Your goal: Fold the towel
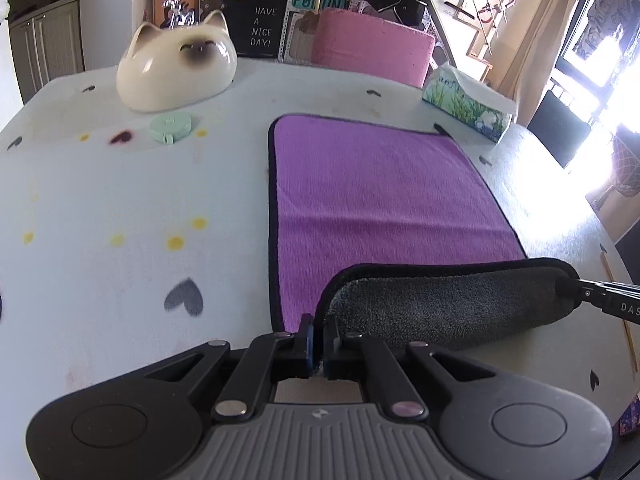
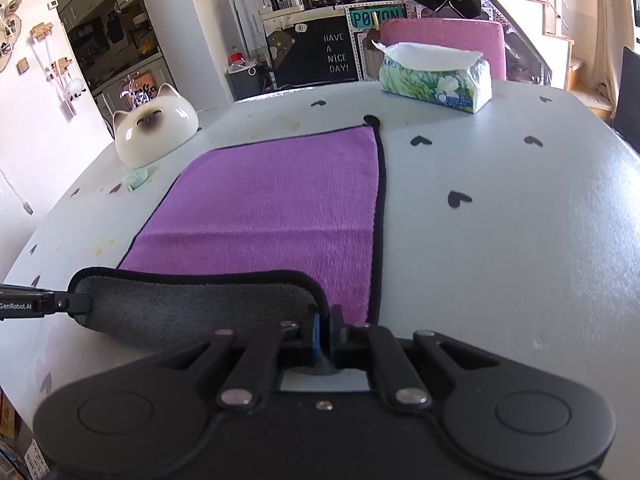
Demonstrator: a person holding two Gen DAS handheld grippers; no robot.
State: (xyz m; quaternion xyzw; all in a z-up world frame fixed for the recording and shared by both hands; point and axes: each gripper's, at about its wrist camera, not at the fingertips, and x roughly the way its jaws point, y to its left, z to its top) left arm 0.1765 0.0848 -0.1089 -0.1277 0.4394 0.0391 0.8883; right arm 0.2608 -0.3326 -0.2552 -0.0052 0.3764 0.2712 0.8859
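A purple towel (image 1: 372, 196) with a black hem and a grey underside lies flat on the pale table (image 1: 120, 200). Its near edge is lifted and curled over, showing the grey side (image 1: 448, 304). My left gripper (image 1: 319, 336) is shut on the near left corner of that edge. My right gripper (image 2: 325, 330) is shut on the near right corner; the towel (image 2: 280, 208) shows purple beyond it and the grey flap (image 2: 192, 308) stretches left to the other gripper's tip (image 2: 64, 303). The right gripper's tip also shows in the left wrist view (image 1: 592, 298).
A ceramic cat-head bowl (image 1: 176, 68) and a small mint-green tape measure (image 1: 171, 128) sit at the far left of the table. A tissue box (image 1: 468, 104) stands at the far right. A pink chair back (image 1: 372, 46) rises behind the far edge.
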